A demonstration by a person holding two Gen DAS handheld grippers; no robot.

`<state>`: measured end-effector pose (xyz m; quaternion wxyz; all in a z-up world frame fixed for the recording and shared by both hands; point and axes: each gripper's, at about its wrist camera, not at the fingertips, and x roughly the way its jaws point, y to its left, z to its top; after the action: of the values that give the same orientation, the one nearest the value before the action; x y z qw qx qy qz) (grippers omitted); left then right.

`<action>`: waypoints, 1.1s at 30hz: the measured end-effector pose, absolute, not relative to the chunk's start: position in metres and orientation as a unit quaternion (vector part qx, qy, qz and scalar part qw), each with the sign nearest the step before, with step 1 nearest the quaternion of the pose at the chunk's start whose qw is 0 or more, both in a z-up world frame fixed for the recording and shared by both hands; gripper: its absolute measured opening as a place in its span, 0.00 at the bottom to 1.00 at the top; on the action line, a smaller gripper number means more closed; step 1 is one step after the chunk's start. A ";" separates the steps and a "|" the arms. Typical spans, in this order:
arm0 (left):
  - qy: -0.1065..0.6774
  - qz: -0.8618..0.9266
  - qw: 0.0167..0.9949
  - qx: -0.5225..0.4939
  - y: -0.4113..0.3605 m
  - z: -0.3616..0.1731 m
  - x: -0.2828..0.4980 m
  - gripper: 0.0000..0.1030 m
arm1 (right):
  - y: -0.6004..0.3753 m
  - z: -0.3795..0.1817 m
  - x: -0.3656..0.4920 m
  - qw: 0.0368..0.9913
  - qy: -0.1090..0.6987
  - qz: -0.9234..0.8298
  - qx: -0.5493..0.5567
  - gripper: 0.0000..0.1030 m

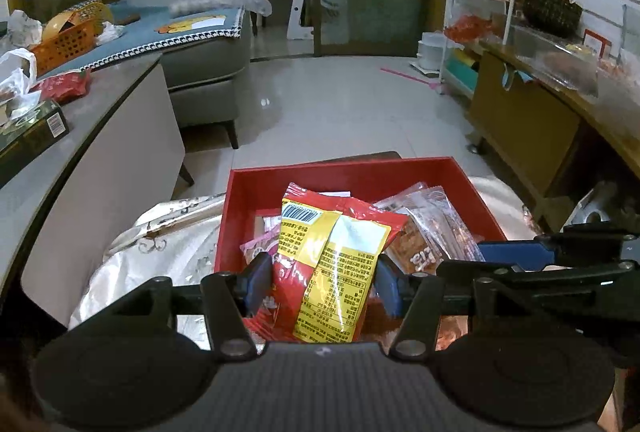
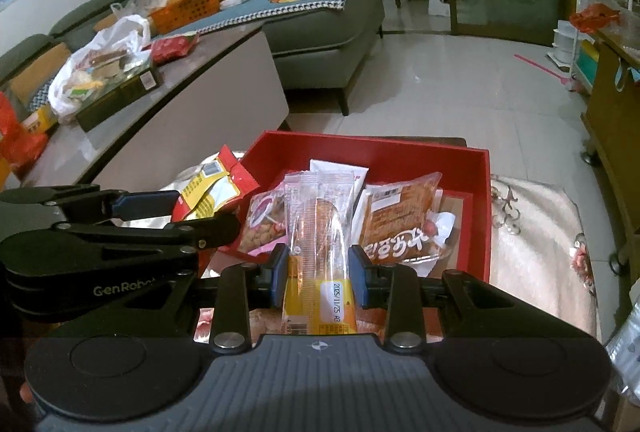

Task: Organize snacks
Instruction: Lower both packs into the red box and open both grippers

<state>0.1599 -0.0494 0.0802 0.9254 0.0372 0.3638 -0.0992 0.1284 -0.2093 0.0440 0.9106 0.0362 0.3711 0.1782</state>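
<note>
A red open box point(image 1: 360, 172) point(image 2: 478, 200) sits on a cloth-covered stand and holds several snack packets. My left gripper point(image 1: 320, 282) is shut on a red and yellow snack bag point(image 1: 336, 264), held upright over the box's near left corner. That bag point(image 2: 216, 188) and the left gripper's blue pad point(image 2: 144, 204) also show at the left of the right wrist view. My right gripper point(image 2: 319, 278) is shut on a long clear and orange bar packet point(image 2: 320, 232), above the box's near edge. An orange bread packet point(image 2: 400, 220) and a pink nut packet point(image 2: 260, 220) lie inside.
A low grey table point(image 2: 180, 104) to the left carries a plastic bag, a dark box point(image 2: 120, 92) and red packets. A grey sofa point(image 2: 328, 32) with an orange basket stands behind it. A wooden cabinet point(image 1: 520, 120) and white rack line the right. Tiled floor lies beyond.
</note>
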 end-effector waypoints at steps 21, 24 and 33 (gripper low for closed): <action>0.356 -0.077 0.930 0.037 -0.058 0.073 0.202 0.47 | -0.214 0.041 0.161 0.913 0.366 0.169 0.052 0.40; 0.357 -0.076 0.930 0.037 -0.060 0.071 0.211 0.47 | -0.216 0.040 0.168 0.914 0.367 0.166 0.052 0.40; 0.364 -0.068 0.928 0.041 -0.070 0.056 0.238 0.47 | -0.222 0.028 0.193 0.912 0.377 0.153 0.057 0.39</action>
<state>0.2377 -0.0697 0.0560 0.9281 0.0407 0.3638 -0.0683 0.1930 -0.2223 0.0280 0.9118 0.0571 0.3769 0.1526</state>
